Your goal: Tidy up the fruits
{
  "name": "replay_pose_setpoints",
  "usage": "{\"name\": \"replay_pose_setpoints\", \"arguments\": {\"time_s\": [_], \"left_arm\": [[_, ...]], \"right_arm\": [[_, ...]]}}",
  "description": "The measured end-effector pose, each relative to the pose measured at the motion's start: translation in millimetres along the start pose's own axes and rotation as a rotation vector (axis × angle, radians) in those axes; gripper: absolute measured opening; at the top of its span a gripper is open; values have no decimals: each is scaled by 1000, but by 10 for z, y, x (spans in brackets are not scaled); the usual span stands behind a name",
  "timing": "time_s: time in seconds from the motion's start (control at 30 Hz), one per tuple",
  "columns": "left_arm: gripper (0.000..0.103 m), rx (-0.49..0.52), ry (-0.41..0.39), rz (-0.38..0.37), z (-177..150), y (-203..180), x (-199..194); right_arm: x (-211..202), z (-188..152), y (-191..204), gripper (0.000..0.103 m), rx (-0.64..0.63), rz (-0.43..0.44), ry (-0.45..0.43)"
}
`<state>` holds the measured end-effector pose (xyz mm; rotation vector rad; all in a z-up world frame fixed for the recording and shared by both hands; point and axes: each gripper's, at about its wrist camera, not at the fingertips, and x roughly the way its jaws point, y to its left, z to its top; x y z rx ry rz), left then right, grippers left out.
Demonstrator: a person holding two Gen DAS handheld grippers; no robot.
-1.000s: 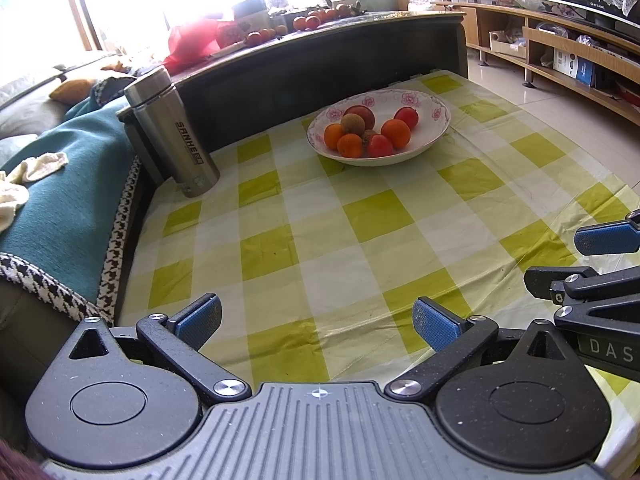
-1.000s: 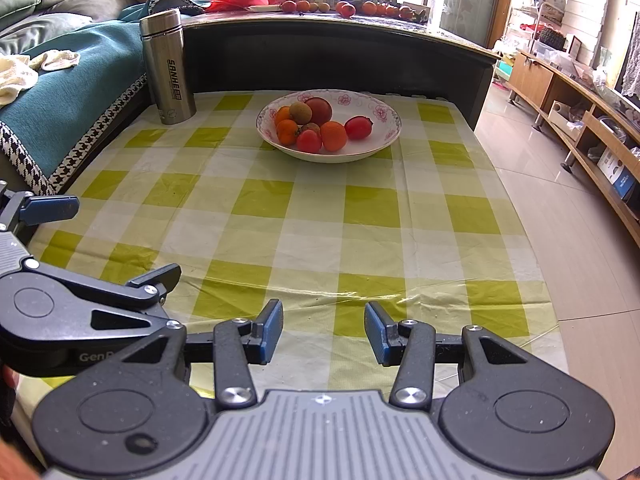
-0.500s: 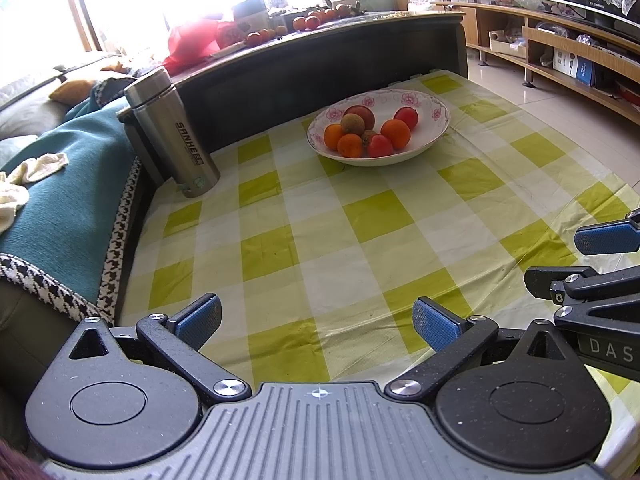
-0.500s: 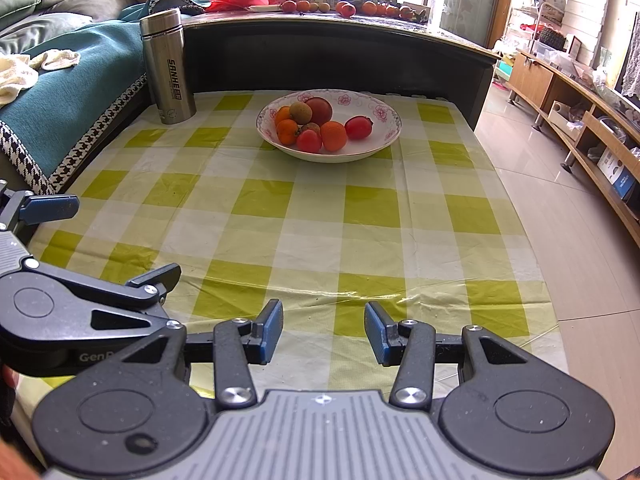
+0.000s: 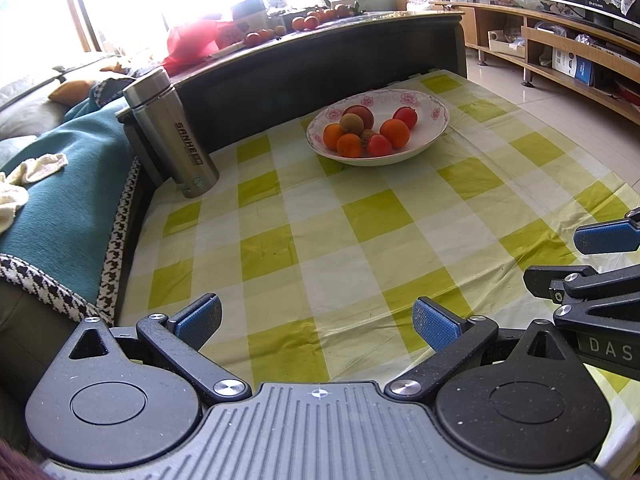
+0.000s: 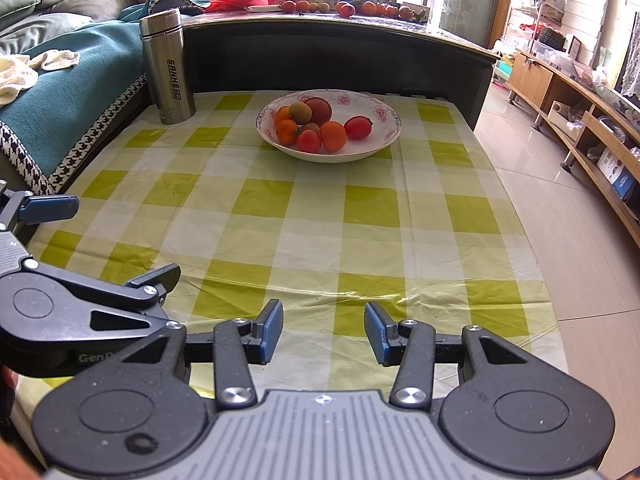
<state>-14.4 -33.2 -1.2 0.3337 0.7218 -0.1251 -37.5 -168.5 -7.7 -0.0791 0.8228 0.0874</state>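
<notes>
On the checked counter [image 6: 304, 216], round smooth fruits [image 6: 316, 126] in the bowl [image 6: 384, 136] lie far ahead of both empty, wide-open tongs [image 5: 316, 322] [image 6: 323, 332], needing gentle side grips.

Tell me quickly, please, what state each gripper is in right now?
Left gripper: open, holding nothing.
Right gripper: open, holding nothing.

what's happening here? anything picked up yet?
Nothing picked up yet. The left gripper and right gripper are both open and empty, held low over the near end of the checked tablecloth. All the fruit on this table sits in the floral bowl at the far end, with a steel flask standing to its left.
</notes>
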Motion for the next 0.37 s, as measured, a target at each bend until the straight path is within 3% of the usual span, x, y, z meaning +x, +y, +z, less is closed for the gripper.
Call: {"name": "replay_pose_setpoints", "arguments": {"time_s": [0.37], "left_arm": [[103, 2, -5, 6, 6, -11, -8]], "right_arm": [[-4, -6, -5, 50, 1, 0, -1]]}}
